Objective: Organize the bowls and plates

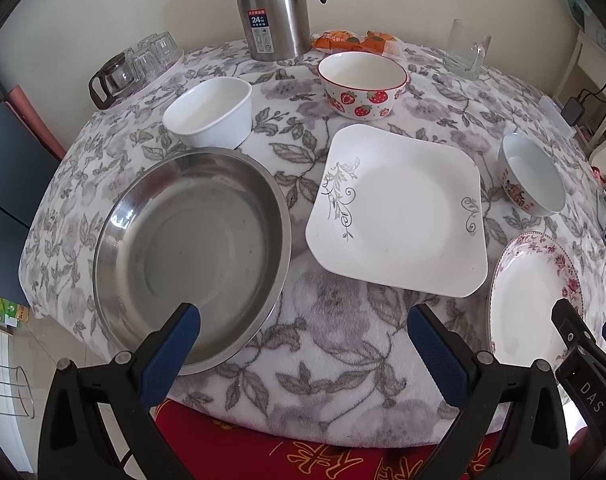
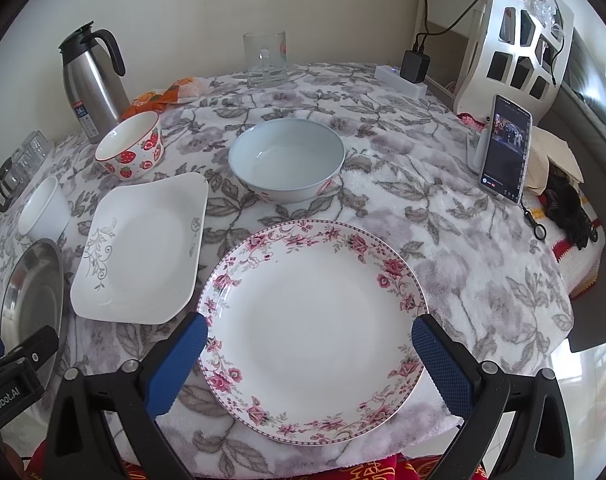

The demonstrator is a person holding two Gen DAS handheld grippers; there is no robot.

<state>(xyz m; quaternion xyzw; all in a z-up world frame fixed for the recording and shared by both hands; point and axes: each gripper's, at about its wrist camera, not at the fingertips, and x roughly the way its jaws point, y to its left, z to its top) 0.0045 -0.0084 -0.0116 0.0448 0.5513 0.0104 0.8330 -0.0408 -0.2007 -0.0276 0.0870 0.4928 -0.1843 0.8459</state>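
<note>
Floral tablecloth (image 1: 327, 344): three plates, three bowls; both grippers' fingers spread, empty.

A shiny metal basin (image 1: 191, 256) and glossy ceramic square plate (image 1: 399, 208) sit on fuzzy matt tablecloth (image 1: 335, 344).

You see a round plate (image 2: 311, 328) in white with a pink rose border, a square plate (image 1: 399, 210) in white with grey scrollwork, a white bowl (image 1: 209, 112), a strawberry-printed bowl (image 1: 361, 86) with a red rim, a silver steel basin (image 1: 191, 256), and a cloth (image 1: 335, 340) of grey-lilac leaves. Your tools carry blue pads (image 2: 443, 364).
</note>
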